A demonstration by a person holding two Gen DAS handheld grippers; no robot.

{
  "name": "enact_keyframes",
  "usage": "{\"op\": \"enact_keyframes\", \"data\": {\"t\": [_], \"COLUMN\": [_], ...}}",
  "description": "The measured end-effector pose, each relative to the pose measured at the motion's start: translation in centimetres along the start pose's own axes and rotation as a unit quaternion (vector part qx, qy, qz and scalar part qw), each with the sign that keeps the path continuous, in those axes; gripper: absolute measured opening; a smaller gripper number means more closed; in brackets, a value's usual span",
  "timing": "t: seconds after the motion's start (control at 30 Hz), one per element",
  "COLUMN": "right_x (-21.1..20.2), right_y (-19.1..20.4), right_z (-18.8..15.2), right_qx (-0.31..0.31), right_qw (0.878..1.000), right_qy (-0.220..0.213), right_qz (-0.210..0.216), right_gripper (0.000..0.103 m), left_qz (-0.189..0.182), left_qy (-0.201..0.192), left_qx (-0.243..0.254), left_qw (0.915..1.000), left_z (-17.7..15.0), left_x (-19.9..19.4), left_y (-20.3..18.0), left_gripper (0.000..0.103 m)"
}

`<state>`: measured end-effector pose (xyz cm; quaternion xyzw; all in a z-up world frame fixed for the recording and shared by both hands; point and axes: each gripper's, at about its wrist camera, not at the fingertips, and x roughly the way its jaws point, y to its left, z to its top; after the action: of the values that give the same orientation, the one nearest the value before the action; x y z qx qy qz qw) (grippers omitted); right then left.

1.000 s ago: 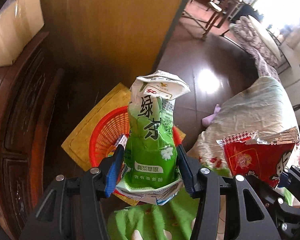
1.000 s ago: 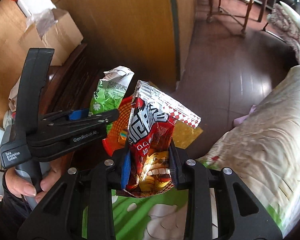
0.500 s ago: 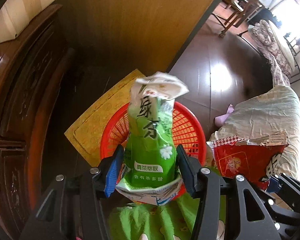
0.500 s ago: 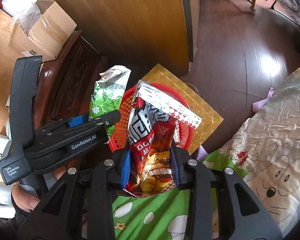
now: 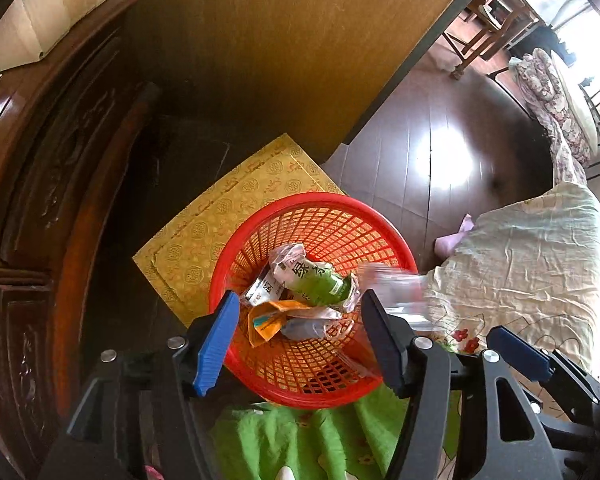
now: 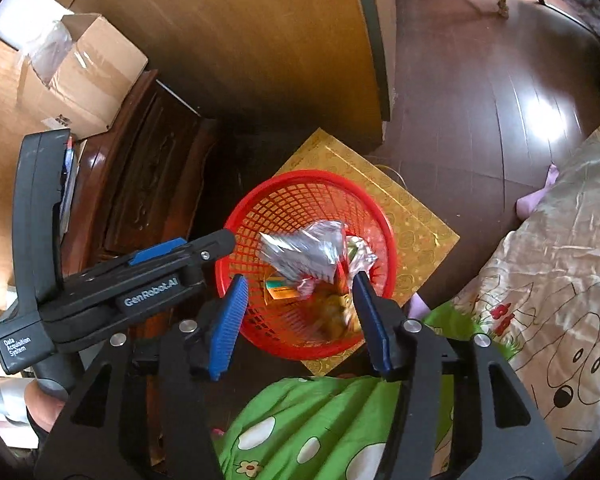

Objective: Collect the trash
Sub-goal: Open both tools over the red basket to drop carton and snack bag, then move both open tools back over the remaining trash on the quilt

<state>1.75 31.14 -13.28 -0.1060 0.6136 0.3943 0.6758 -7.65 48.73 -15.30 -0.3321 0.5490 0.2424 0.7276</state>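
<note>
Below, a red mesh basket sat on a gold patterned mat on the dark wooden floor, between a carved wooden cabinet and a bed with a cartoon-print cover. The green tea carton lay inside the basket on other wrappers. A foil snack bag, blurred, was dropping into it.

The left hand-held gripper had its jaws spreading wide with nothing between them; the right hand-held gripper was likewise opening and empty.

As a risk, the light bag could catch the rim and slide onto the mat, since it fell near the basket's edge.

Readable writing: "GenRobot.AI" and "Data Acquisition System" on the left tool; the carton bore large Chinese characters.
</note>
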Motion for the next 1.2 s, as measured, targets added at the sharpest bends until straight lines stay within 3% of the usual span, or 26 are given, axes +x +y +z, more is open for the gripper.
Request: {"op": "enact_keyframes", "data": {"t": [0.33, 0.63, 0.73, 0.93, 1.2], "right_x": [-2.6, -9.1, -12.0, -17.3, -21.5], "right_y": [-2.5, -7.0, -8.6, -12.8, -19.8], "right_z": [-1.0, -2.9, -3.6, -6.5, -11.3], "right_qx": [0.044, 0.096, 0.107, 0.120, 0.169], "right_qw": [0.999, 0.992, 0.987, 0.975, 0.957], "right_qy": [-0.010, -0.084, -0.120, -0.183, -0.222], "right_qz": [-0.015, 0.005, 0.010, -0.028, -0.077], "right_gripper": [0.059, 0.063, 0.064, 0.070, 0.072], "left_qz": [-0.005, -0.016, -0.021, -0.030, -0.043], "left_qy": [-0.012, -0.037, -0.043, -0.057, -0.065], "left_qx": [0.022, 0.091, 0.118, 0.178, 0.263], "left_qw": [0.9997, 0.9951, 0.9919, 0.9820, 0.9618], "left_z": [-0.5, -2.5, -3.4, -5.7, -9.9], "left_x": [-2.1, -5.2, -6.2, -7.7, -7.9], "left_y": [-1.9, -7.4, -9.9, -16.0, -25.1], "left_gripper": [0.066, 0.069, 0.071, 0.075, 0.079]}}
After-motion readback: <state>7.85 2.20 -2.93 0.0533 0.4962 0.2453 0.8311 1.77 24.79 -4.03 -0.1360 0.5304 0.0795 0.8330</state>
